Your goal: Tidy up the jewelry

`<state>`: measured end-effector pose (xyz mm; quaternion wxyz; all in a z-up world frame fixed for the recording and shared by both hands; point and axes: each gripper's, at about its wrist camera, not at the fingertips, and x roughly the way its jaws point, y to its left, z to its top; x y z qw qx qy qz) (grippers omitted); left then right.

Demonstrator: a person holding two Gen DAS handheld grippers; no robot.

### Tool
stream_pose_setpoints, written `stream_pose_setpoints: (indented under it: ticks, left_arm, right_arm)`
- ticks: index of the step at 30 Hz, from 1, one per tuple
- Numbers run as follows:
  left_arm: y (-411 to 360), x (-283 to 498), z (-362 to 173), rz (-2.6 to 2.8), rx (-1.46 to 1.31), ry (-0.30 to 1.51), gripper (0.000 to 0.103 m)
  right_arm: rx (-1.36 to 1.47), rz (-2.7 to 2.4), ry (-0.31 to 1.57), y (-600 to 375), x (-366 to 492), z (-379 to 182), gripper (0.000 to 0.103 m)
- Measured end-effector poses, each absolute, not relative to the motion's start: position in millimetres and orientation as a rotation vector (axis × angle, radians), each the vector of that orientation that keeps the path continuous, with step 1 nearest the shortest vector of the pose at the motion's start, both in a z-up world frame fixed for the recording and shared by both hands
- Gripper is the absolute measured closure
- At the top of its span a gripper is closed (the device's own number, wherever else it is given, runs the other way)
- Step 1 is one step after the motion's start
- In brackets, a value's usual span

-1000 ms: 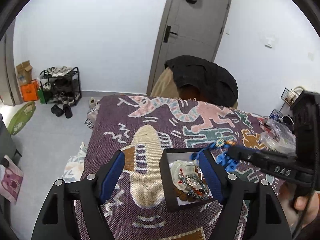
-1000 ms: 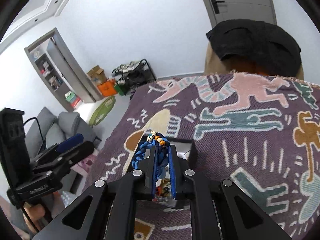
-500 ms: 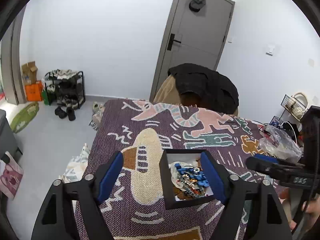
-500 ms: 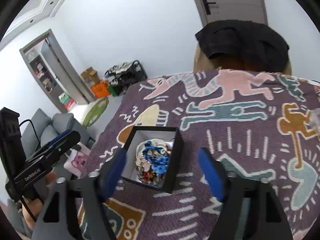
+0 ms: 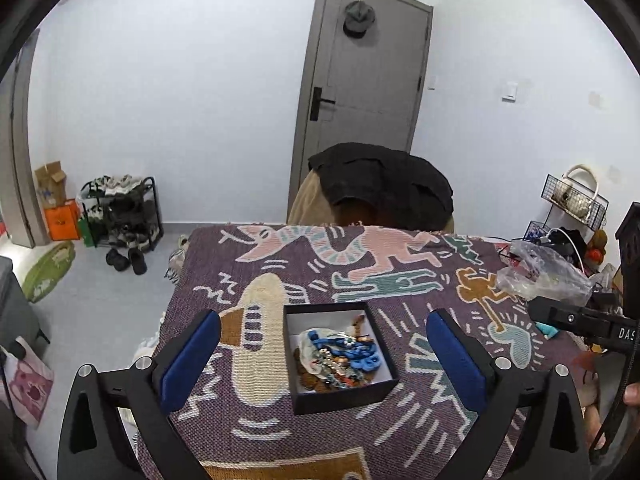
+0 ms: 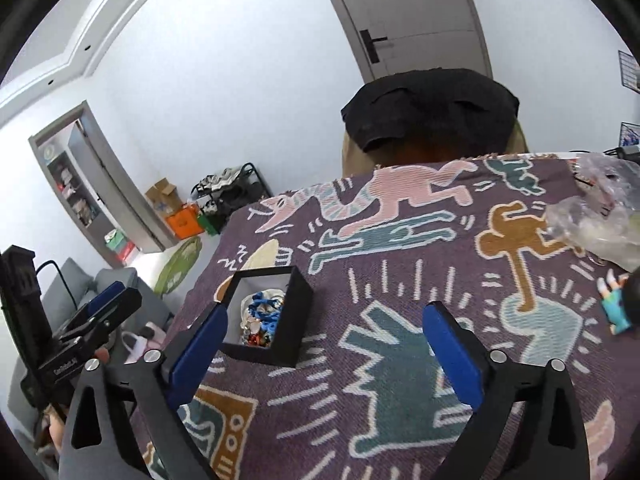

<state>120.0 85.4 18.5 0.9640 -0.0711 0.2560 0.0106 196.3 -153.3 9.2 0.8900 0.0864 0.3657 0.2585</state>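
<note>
A black jewelry box (image 5: pixel 340 394) with a white lining stands on the patterned purple cloth (image 5: pixel 400 248). It holds a heap of jewelry with a blue bead bracelet (image 5: pixel 346 350) on top. My left gripper (image 5: pixel 320 344) is open and empty, its blue pads either side of the box, above it. My right gripper (image 6: pixel 326 340) is open and empty, to the right of the box (image 6: pixel 280 354); the blue bracelet (image 6: pixel 262 308) shows inside. Each gripper also shows at the edge of the other's view.
A clear plastic bag (image 5: pixel 540 268) with small items lies at the cloth's right edge, also in the right wrist view (image 6: pixel 600 216). A small teal figure (image 6: pixel 618 314) lies near it. A chair draped with a black jacket (image 5: pixel 380 184) stands behind the table.
My right gripper opened and dropped the blue bracelet into the box, then drew back to the right. My left gripper has risen a little and stays open around the box.
</note>
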Motion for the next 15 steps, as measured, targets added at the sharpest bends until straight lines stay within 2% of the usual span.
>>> stream_pose_setpoints:
  ticks: [15]
  left_arm:
    - [51.4,85.6,21.4,0.057,-0.078,0.464,0.0]
  right_arm:
    - [0.14,0.504,0.697,-190.7,154.3,8.8,0.001]
